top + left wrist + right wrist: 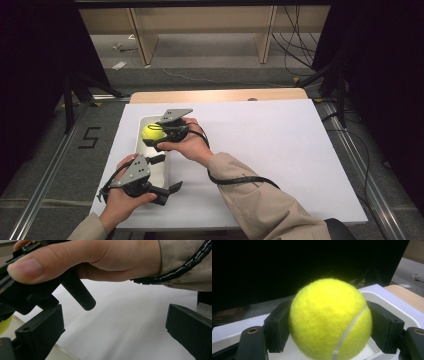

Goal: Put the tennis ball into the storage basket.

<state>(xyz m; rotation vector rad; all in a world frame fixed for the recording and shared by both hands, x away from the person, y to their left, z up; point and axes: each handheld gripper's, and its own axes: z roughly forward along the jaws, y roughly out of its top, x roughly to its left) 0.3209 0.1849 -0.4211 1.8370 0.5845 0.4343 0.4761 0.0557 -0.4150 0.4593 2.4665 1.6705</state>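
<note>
The right hand (187, 142) reaches forward and across to the left, beige sleeve (260, 200) stretched over the table, and its right gripper (152, 134) has both jaws pressed tight against a ball. The left hand (122, 200) sits low and near, holding the left gripper (170, 190) level and pointing rightward, its jaws spread wide with nothing between them.

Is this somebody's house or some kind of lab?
It looks like a lab or workshop set up for recording, not a house. Black curtains hang around the table, loose cables trail over the floor, and a 5 is taped beside a metal rail.
</note>
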